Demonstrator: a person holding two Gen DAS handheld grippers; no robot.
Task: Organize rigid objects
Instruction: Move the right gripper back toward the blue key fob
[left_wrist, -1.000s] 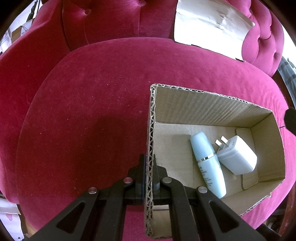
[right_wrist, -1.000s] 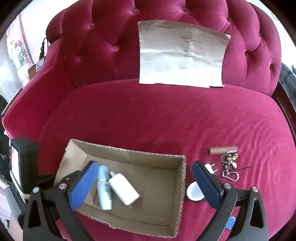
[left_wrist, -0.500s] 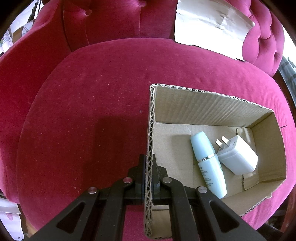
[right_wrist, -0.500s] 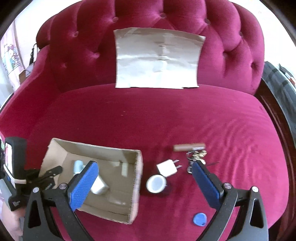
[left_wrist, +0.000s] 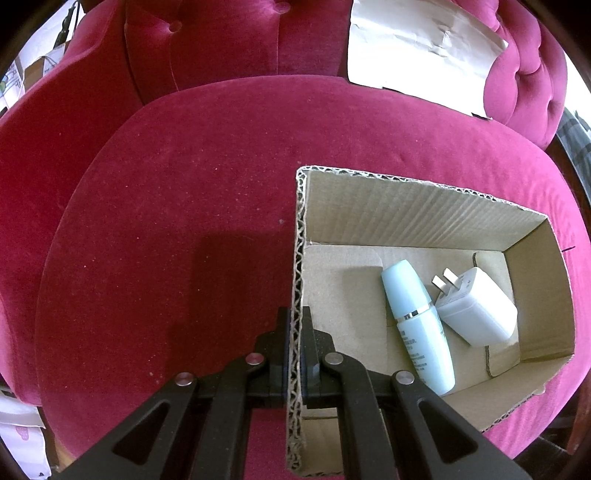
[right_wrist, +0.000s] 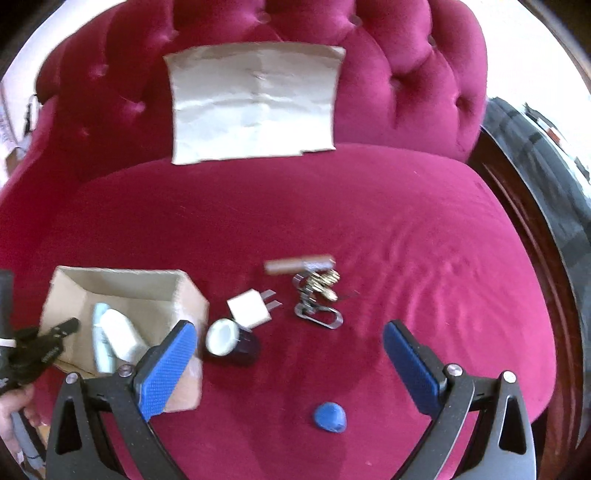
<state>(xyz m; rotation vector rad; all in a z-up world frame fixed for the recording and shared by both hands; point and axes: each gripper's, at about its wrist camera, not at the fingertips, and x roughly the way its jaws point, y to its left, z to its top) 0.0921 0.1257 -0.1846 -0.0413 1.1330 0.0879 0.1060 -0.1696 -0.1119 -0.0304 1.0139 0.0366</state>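
No legible text anywhere.

Daylight glares white at both views' rims, around one and eleven o'clock. The left view is sharp; the right is motion-blurred. Fisheye bending curves the edges.

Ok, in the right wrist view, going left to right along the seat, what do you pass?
Cardboard box → small jar → white plug → bunch of keys. The brown stick spans above the last two, so I left it out.
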